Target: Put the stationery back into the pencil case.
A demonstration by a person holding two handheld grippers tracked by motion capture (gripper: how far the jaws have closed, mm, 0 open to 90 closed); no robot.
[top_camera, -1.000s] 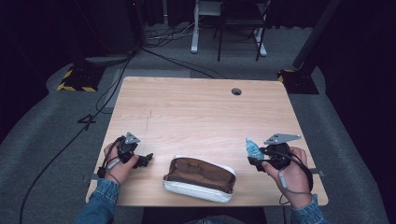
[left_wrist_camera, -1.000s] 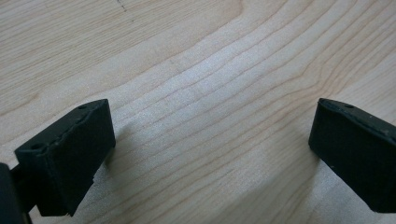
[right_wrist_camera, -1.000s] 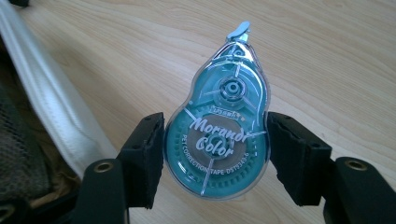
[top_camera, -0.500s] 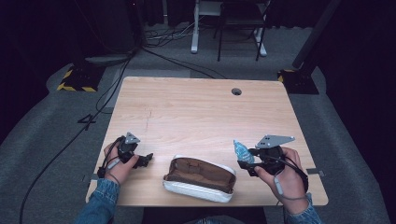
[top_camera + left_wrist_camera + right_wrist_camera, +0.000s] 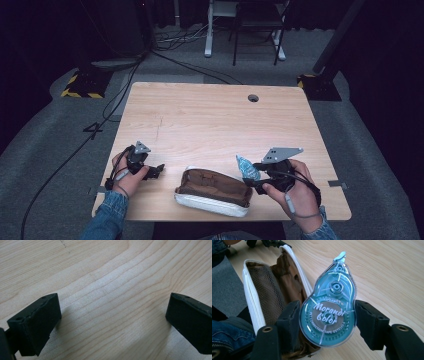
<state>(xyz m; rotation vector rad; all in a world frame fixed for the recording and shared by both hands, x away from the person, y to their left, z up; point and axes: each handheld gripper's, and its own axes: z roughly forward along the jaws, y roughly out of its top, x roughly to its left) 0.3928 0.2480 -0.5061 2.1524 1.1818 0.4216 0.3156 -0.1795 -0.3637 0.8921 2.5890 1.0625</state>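
Right now the right gripper [image 5: 256, 176] is squeezing a blue-green correction tape [image 5: 329, 305] between its two black jaws, one jaw pressing on each side of its round body. The tape's see-through case is showing the words "Morandi Color", and its small tip is pointing away from the hand. From above, the correction tape [image 5: 246, 167] is hanging just over the right end of a pencil case [image 5: 214, 190], near the front edge of the wooden table [image 5: 210, 117]. The pencil case is lying open, with a white outside and a brown inside, and it is sitting between the two hands. The left gripper [image 5: 150, 171] is resting low on the table, to the left of the pencil case and a little apart from it. Its jaws are standing wide apart, with only bare wood between them.
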